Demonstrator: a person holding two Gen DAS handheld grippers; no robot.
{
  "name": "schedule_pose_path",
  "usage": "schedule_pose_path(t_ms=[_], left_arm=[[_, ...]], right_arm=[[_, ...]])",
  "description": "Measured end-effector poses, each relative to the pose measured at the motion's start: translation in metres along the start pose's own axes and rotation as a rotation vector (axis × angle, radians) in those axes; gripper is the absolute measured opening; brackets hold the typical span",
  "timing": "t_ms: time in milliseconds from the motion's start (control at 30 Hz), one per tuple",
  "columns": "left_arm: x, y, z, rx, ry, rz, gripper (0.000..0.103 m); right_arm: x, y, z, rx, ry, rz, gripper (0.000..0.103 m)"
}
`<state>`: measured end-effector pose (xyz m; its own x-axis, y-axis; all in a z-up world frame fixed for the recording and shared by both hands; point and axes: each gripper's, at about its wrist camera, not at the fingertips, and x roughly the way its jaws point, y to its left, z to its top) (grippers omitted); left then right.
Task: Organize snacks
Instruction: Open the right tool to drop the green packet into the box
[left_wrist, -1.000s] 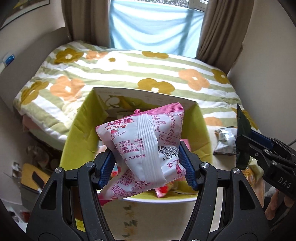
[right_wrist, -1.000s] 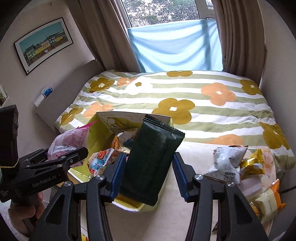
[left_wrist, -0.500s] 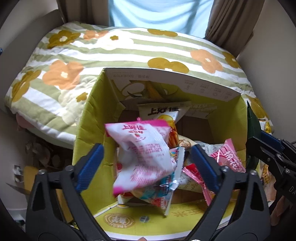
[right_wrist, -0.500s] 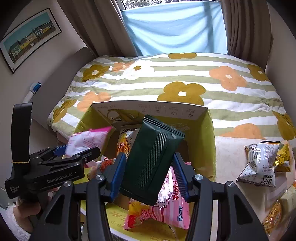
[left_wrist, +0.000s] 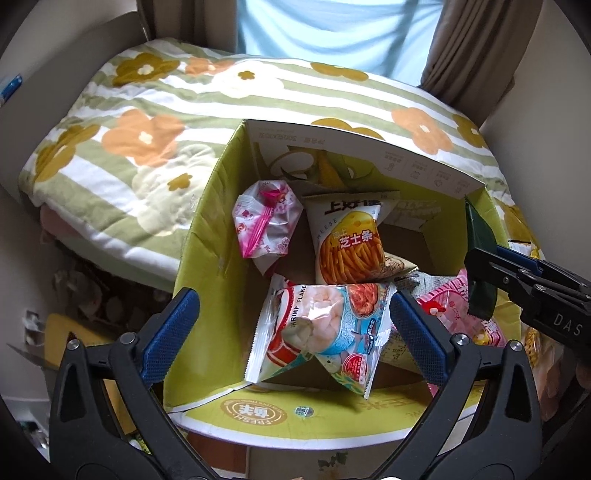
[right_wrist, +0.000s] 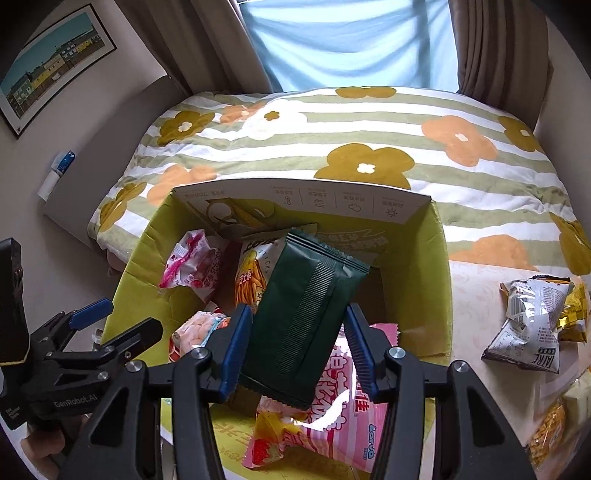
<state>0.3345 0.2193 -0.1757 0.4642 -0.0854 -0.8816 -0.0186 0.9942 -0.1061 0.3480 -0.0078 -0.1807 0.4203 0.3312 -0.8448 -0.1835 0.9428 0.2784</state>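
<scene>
Presently the left hand-held gripper (left_wrist: 293, 323) stands with fingers wide apart and holding nothing, above the open yellow-green box (left_wrist: 192, 258). Inside the box lie a pink packet (left_wrist: 264, 221), a cheese-stick bag (left_wrist: 349, 240) and a shrimp-flake bag (left_wrist: 321, 332). The right hand-held gripper (right_wrist: 299, 345) is clamped on a dark green packet (right_wrist: 303, 317) over the box. More snacks (right_wrist: 528, 325) lie on the tabletop (right_wrist: 476, 306) at right.

A home bedroom: a bed (right_wrist: 369, 147) with a flowered quilt, window curtains (right_wrist: 207, 48), and a framed picture (right_wrist: 51, 62).
</scene>
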Motion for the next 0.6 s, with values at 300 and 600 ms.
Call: schedule_pose_path(t_ms=[300, 600], left_arm=[[-0.020, -0.003, -0.008, -0.010, -0.026, 0.003, 0.102], [-0.039, -0.012, -0.023, -0.016, -0.049, 0.009, 0.102]], right_arm=[[0.002, 0.005, -0.004, -0.063, -0.050, -0.003, 0.092], [-0.017, 0.004, -0.020, -0.072, -0.051, -0.007, 0.093]])
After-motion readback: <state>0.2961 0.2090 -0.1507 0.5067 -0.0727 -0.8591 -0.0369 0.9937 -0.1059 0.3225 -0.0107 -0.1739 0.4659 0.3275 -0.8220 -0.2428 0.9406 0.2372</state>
